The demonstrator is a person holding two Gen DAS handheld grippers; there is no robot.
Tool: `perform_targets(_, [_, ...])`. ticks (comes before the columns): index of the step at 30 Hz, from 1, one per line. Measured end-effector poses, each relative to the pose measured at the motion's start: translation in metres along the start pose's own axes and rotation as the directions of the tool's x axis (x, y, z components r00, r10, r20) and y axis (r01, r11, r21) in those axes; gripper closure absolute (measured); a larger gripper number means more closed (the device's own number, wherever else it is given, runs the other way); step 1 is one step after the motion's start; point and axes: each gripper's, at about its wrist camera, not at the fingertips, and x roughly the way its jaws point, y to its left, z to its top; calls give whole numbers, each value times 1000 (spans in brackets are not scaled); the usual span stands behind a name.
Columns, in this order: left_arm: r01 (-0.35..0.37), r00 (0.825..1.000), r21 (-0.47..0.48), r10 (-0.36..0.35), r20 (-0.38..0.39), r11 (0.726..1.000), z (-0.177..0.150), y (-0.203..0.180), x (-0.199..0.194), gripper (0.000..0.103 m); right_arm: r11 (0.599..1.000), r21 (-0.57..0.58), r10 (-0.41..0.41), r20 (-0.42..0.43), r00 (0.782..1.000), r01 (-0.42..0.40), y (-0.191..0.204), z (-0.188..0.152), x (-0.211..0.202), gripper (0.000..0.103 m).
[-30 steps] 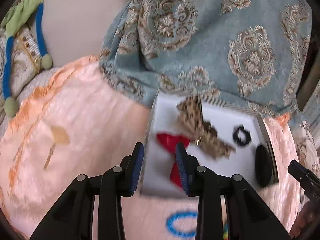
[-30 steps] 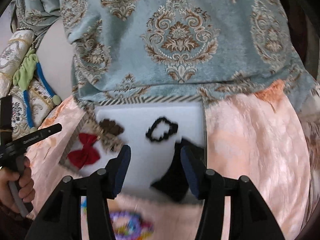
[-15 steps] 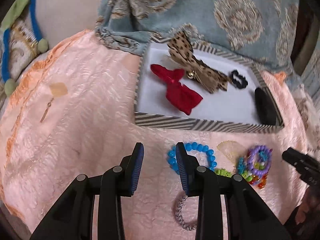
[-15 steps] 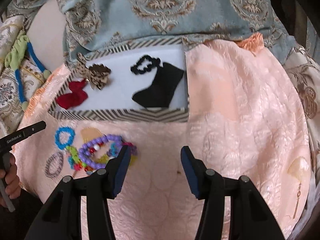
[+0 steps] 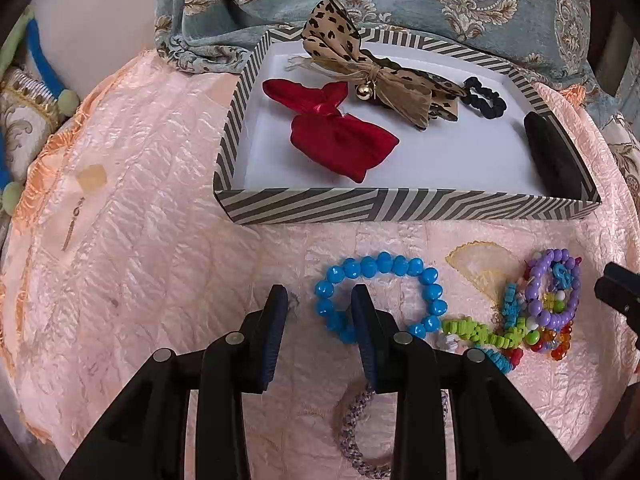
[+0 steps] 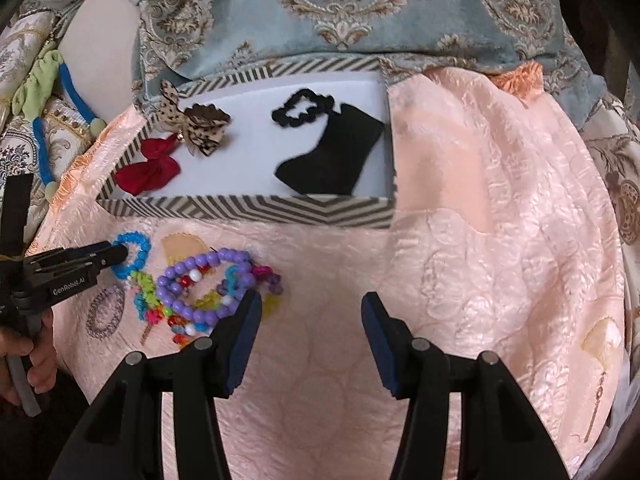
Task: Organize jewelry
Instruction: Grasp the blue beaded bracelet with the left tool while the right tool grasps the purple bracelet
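Note:
A striped tray (image 5: 400, 206) on the pink cloth holds a red bow (image 5: 336, 136), a leopard bow (image 5: 360, 60), a black scrunchie (image 5: 486, 98) and a black cloth piece (image 6: 336, 156). In front of it lie a blue bead bracelet (image 5: 384, 268), a purple bead bracelet (image 5: 554, 292), a tangle of colourful beads (image 5: 500, 332) and a grey braided bracelet (image 5: 352, 436). My left gripper (image 5: 320, 320) is open, its right finger over the blue bracelet's left side. My right gripper (image 6: 310, 320) is open and empty, just right of the purple bracelet (image 6: 200, 284).
A blue-grey patterned cushion (image 6: 340, 12) lies behind the tray (image 6: 248, 210). An embroidered patch with a tassel (image 5: 90, 178) sits on the cloth at left, another (image 6: 604, 344) at far right. A green and blue cord (image 6: 40, 92) hangs at the left edge.
Both grippers have pulled back from over the tray toward the front of the cloth. The bracelets have come into view and the left gripper now sits at the blue one.

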Motion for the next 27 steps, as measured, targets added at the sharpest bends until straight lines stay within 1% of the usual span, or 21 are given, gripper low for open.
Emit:
perform_targets(2, [3,1000,-5,-3,-1,1000,0,0,3,87,1000,-4,19,-7,1000,-19,1,-1,0,49])
perform_targets(4, [-9,1000,6,9,1,1000,0,-2,4,88,999,-27,37,-13,999,-38,7,-3,0,49])
perform_targets(5, [-13,1000,20,12,4,1000,0,-5,3,91,997,-49,56,-23,998,-57,13,-5,1,49])
perform_targets(7, [-19,1000,34,19,8,999,-1,-8,3,103,996,-75,51,-23,998,-53,20,-7,1,51])
perform_targets(8, [-30,999,39,30,12,999,-1,-9,2,103,997,-70,39,-6,999,-40,20,-6,0,52])
perform_targets(10, [-28,1000,33,27,15,999,-1,-8,1,103,998,-43,56,12,998,-55,17,-4,-1,52])
perform_targets(11, [-28,999,27,27,16,999,-1,-7,1,103,997,-39,63,9,998,-63,16,-3,-1,52])
perform_targets(13, [-34,999,15,34,21,999,0,-4,0,103,998,-56,40,-2,999,-40,18,-5,2,53])
perform_targets(15, [-30,999,4,30,18,1000,1,-1,0,103,998,-53,16,-2,1000,-16,16,-6,5,60])
perform_targets(16, [-27,1000,-5,27,15,1000,1,1,0,103,999,-41,25,11,1000,-25,15,-5,3,60])
perform_targets(17, [-26,1000,-9,26,13,1000,1,2,1,103,998,-35,53,34,998,-52,15,-2,-1,60])
perform_targets(20, [-27,1000,-18,27,9,999,1,2,2,103,993,-59,110,76,991,-106,23,3,-4,60])
perform_targets(22, [-31,999,-15,31,8,999,1,1,2,103,989,-87,128,69,989,-122,31,6,3,64])
perform_targets(24, [-30,1000,-14,31,8,999,1,1,3,103,984,-127,132,62,989,-123,40,10,11,82])
perform_targets(26, [-26,1000,-16,26,7,1000,1,2,3,103,977,-184,119,69,991,-104,50,14,17,85])
perform_targets(27, [-23,1000,-17,23,7,1000,1,2,3,103,974,-211,99,74,992,-81,54,15,19,86])
